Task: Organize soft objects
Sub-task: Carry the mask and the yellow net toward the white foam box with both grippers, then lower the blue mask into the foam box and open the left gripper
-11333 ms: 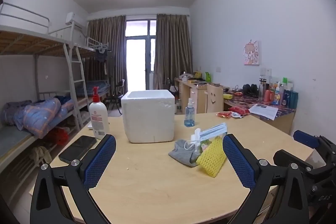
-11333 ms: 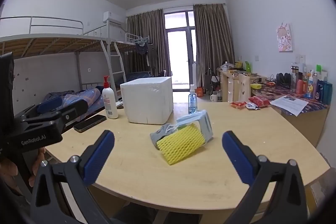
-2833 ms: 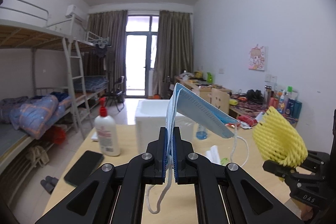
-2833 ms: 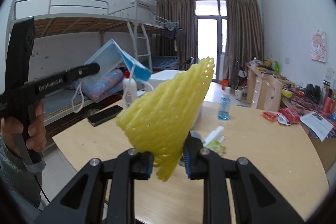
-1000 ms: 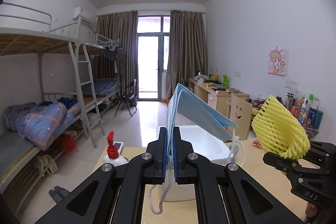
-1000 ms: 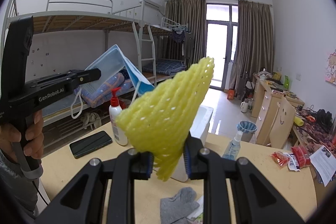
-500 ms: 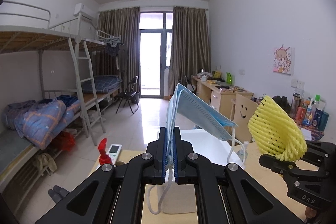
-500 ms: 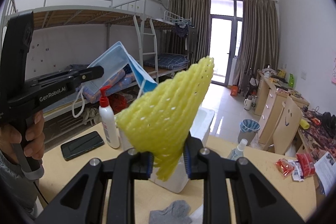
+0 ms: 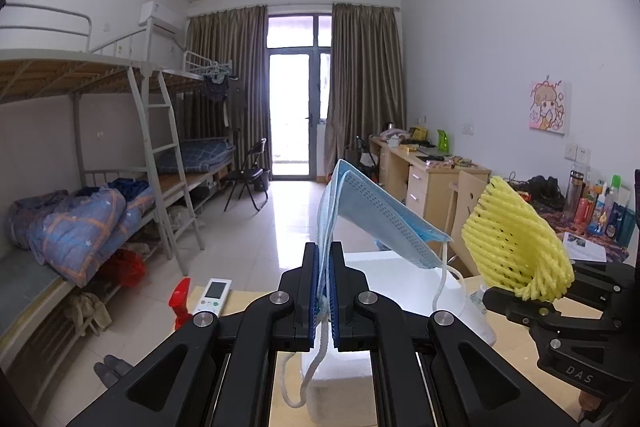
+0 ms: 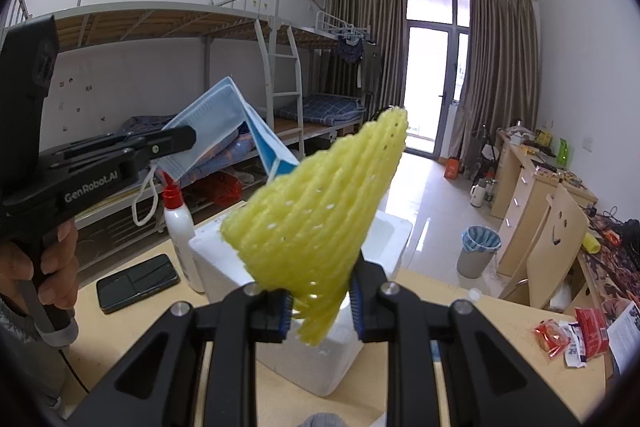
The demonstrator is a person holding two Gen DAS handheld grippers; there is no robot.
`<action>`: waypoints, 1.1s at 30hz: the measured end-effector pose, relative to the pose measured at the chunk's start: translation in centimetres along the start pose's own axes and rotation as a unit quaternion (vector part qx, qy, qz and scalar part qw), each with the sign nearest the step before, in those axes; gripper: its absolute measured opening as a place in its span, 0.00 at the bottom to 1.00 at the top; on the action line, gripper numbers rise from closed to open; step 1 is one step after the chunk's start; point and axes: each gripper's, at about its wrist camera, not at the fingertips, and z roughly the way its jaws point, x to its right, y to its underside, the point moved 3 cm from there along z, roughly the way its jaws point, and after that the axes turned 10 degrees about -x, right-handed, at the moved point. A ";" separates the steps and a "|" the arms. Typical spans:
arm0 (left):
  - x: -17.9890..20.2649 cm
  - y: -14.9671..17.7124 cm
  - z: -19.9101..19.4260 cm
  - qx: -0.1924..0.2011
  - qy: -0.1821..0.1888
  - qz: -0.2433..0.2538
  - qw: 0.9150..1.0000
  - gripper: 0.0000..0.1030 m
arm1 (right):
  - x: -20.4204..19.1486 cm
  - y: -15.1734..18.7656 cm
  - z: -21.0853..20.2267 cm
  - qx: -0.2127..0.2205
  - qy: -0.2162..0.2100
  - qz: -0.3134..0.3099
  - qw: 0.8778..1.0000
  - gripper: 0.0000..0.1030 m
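While both loads hang over the open white foam box [image 10: 320,355], left gripper [image 9: 325,291] pinches the pleated blue face mask [image 9: 372,219], right gripper [image 10: 320,311] clamps the yellow foam fruit net [image 10: 320,211]; carry step nearly done, release into the box likely next.

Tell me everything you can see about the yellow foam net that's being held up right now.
The yellow foam net is a soft, spongy mesh sleeve with rows of small holes, squashed into a cone shape. The right gripper is shut on its lower end, so the narrow tip points up and slightly right. It hangs in the air above the white foam box, touching nothing but the pads. A ragged edge droops below the grip.
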 end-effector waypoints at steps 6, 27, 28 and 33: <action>0.0 -0.2 1.8 -0.014 -0.007 0.005 1.000 0.05 | 0.5 -0.4 1.3 -0.004 -0.005 0.003 1.000 0.26; 4.0 -0.8 4.8 -0.052 0.037 0.024 0.998 0.05 | 2.4 -0.1 -1.6 -0.016 0.046 0.022 0.999 0.26; 4.0 -0.9 5.0 -0.053 0.039 0.026 0.997 0.05 | 2.3 0.0 -1.6 -0.017 0.047 0.023 0.998 0.26; 4.1 -1.0 5.5 -0.055 0.033 0.025 0.998 0.05 | 2.4 0.1 -1.9 -0.019 0.055 0.027 0.998 0.26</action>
